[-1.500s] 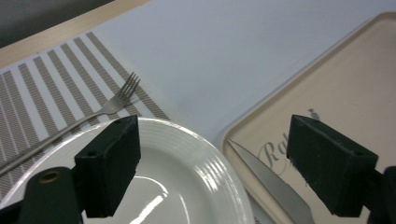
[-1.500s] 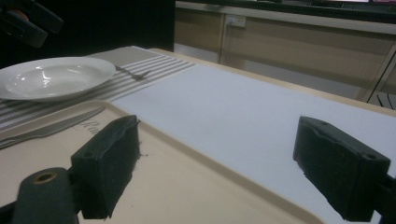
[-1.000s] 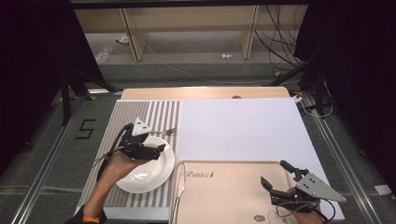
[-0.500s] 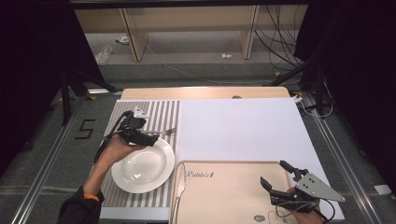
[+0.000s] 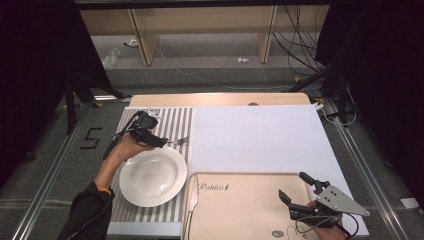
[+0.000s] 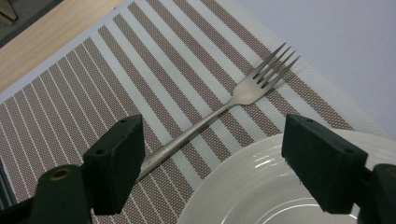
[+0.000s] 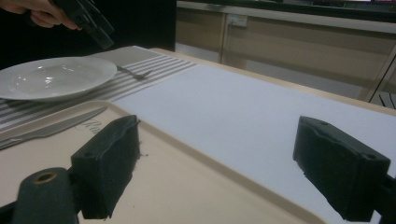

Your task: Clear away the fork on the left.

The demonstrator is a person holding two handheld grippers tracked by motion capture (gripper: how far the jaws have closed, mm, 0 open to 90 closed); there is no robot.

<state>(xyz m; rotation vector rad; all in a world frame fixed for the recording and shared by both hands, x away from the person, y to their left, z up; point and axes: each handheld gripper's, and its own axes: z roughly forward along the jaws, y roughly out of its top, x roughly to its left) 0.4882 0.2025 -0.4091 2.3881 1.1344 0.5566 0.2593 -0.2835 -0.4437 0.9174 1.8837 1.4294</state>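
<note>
Since the earlier frame the left gripper point(image 5: 159, 142) has slid away from the person along the striped placemat point(image 5: 175, 120), off the white plate point(image 5: 153, 176) and up to the fork point(image 5: 179, 141); the right gripper point(image 5: 295, 190) has kept its place over the beige tray point(image 5: 240, 210).

In the left gripper view the jaws stand wide apart with nothing between them but air — the fork point(image 6: 219, 112) lies flat on the placemat point(image 6: 93, 88) below, its tines pointing toward the white sheet point(image 6: 345, 42), its handle running under the left-hand jaw, where the end is hidden. The plate's rim point(image 6: 261, 168) is cut off by the bottom edge and partly covered by the other jaw. From the high view the fork is small and half masked by the gripper, just beyond the plate.

The plate is empty. The tray holds nothing in its bed that I can make out except a printed word; a knife point(image 5: 192, 207) lies on the tray's left edge, its lower end cut off. The right gripper's jaws are also spread wide, gripping nothing.
</note>
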